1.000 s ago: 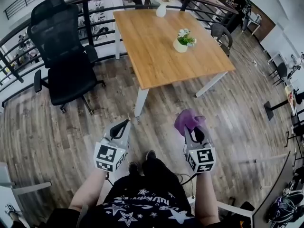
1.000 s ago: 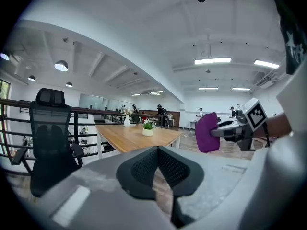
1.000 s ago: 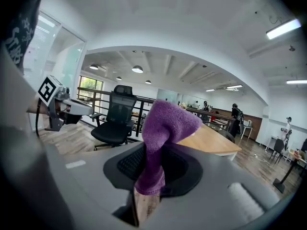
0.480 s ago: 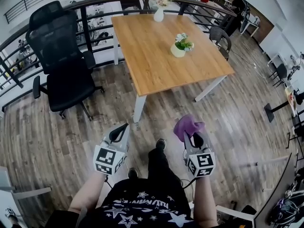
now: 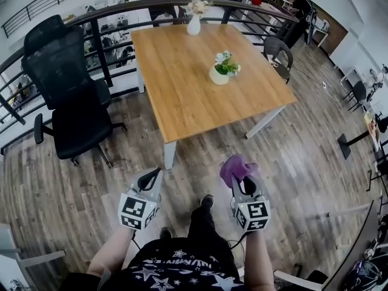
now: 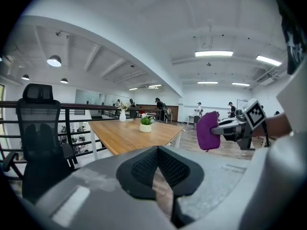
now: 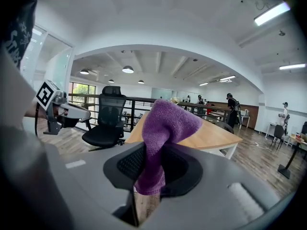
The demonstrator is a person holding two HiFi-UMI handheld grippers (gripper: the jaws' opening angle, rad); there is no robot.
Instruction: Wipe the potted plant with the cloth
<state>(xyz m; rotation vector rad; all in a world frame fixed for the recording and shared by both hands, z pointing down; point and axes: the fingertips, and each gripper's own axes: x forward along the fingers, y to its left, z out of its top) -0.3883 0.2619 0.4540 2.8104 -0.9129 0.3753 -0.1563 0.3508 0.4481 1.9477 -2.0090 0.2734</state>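
A small potted plant (image 5: pixel 222 68) in a cream pot stands on the wooden table (image 5: pixel 176 96) ahead, toward its right side; the left gripper view shows the plant (image 6: pixel 146 122) far off. A purple cloth (image 5: pixel 237 167) bunches upward out of my right gripper (image 5: pixel 241 176), which is shut on it; in the right gripper view the cloth (image 7: pixel 162 138) fills the space between the jaws. My left gripper (image 5: pixel 150 178) is shut with nothing in it, its jaws pressed together (image 6: pixel 157 171). Both grippers hang over the wood floor, short of the table's near corner.
A white vase with flowers (image 5: pixel 194 18) stands at the table's far edge. A black office chair (image 5: pixel 66 96) sits left of the table, a dark chair (image 5: pixel 277 48) at its right. A black railing (image 5: pixel 109 14) runs behind. The person's legs and shoes (image 5: pixel 206 202) are below.
The table, plant and chair have drawn nearer and shifted left in the head view as the person steps forward. Both grippers keep their poses, the cloth still held.
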